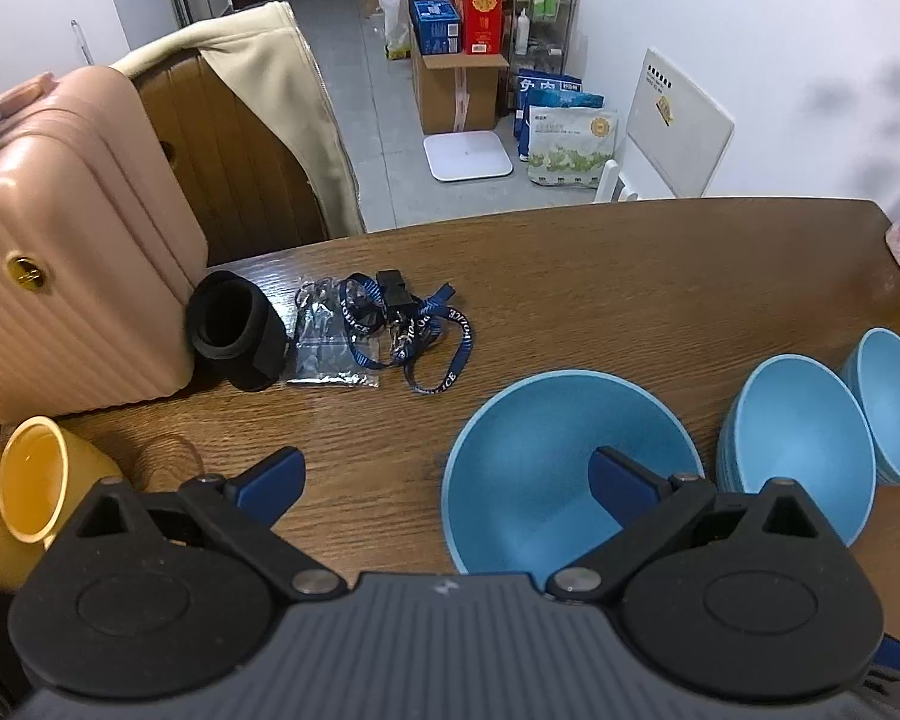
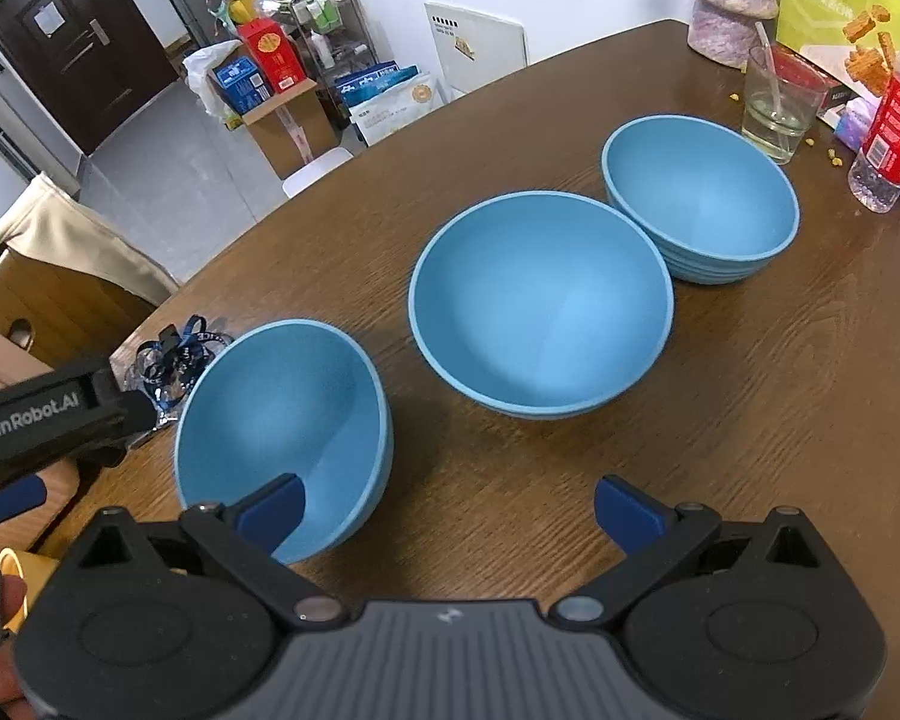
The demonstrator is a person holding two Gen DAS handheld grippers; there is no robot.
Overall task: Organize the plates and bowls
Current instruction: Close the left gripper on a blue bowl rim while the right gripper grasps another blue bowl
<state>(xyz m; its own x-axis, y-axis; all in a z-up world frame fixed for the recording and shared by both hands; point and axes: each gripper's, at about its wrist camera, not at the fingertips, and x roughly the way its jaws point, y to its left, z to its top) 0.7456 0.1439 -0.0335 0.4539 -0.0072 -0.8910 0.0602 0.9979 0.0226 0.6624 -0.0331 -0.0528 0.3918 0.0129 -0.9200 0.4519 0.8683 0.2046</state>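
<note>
1. The left gripper (image 1: 447, 477) has its jaws wide apart and holds nothing; its right finger (image 1: 624, 480) hangs over the near bowl (image 1: 546, 450), its left finger over bare table (image 1: 630, 276).
2. The right gripper (image 2: 448, 507) is likewise spread and empty, its left finger (image 2: 273, 507) over that same near bowl (image 2: 282, 414).
3. From there the three blue bowls run in a line away to the right: near, middle bowl (image 2: 540, 306), then far bowl (image 2: 699, 198).
4. All sit upright, mouths up; being round, they have no long axis. The middle and far ones look like nested stacks.
5. Both grippers seem close to the near bowl.
</note>
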